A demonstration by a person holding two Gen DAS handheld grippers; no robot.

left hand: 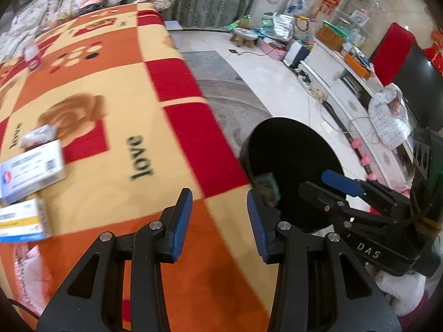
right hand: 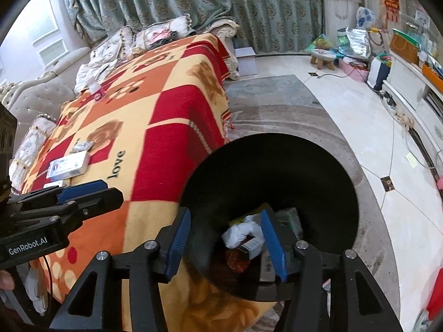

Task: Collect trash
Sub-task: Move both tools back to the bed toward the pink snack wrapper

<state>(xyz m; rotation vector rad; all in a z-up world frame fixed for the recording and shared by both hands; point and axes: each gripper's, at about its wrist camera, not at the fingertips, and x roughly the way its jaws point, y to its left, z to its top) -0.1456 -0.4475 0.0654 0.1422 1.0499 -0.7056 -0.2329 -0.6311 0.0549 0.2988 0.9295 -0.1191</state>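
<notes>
My left gripper [left hand: 220, 196] is open and holds nothing, above the edge of the checked blanket [left hand: 116, 105]. On the blanket to its left lie a white and blue box [left hand: 30, 168], a yellow and white box [left hand: 22, 220] and a small clear packet [left hand: 38, 135]. A round black bin [right hand: 277, 166] stands on the floor against the blanket's side. My right gripper [right hand: 225, 215] hangs open over the bin's mouth, with nothing pressed between its pads. Inside the bin lie a crumpled white tissue [right hand: 241, 232], a red wrapper [right hand: 236, 260] and small boxes.
A pink and white bottle [right hand: 97, 90] stands far back on the blanket near the cushions [right hand: 155, 34]. A grey rug [right hand: 271, 94] and pale tiled floor lie past the bin. A small stool [right hand: 322, 55], bags and a low white cabinet [right hand: 409, 83] line the far right wall.
</notes>
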